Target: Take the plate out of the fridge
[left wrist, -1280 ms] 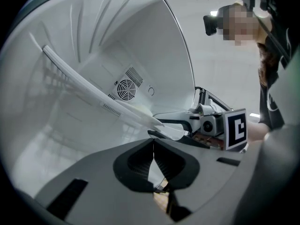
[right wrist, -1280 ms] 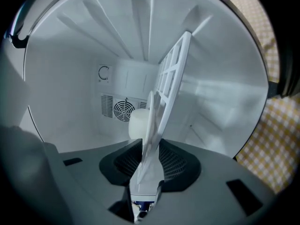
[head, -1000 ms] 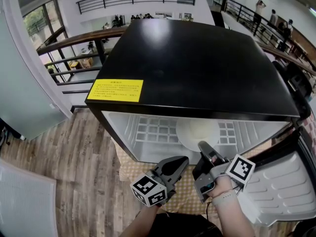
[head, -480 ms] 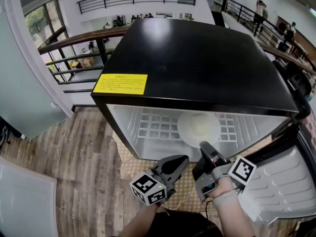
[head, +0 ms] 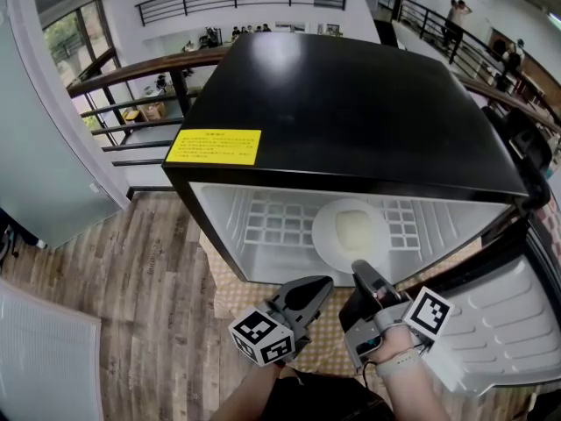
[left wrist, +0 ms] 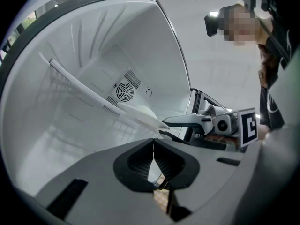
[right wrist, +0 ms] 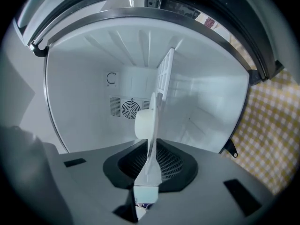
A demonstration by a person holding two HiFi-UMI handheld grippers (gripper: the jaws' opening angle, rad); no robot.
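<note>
1. Two grippers are in front of the open mini fridge [head: 351, 103], side by side and low before its opening.
2. Right gripper [head: 361, 270]: the jaws are clamped on the near rim of the white plate [head: 351, 231]. In the right gripper view the plate runs edge-on straight out from between the pads.
3. Plate: inside the fridge, over the front of the white wire shelf [head: 280, 226], right of middle. The rest of the shelf is bare. Cannot tell whether the plate bears on the wires or is just clear of them.
4. Left gripper [head: 320, 283]: the jaws are closed, pads meeting, nothing between them. It is outside the fridge, just left of the right gripper and apart from the plate.
5. Fridge: glossy black top with a yellow label [head: 213, 146] at the front left corner. The door [head: 500, 331] swings open to the right. A round fan vent [right wrist: 131, 108] is on the back wall.
6. Below: a yellow checked mat [right wrist: 276, 125] on a wood plank floor [head: 149, 270].
</note>
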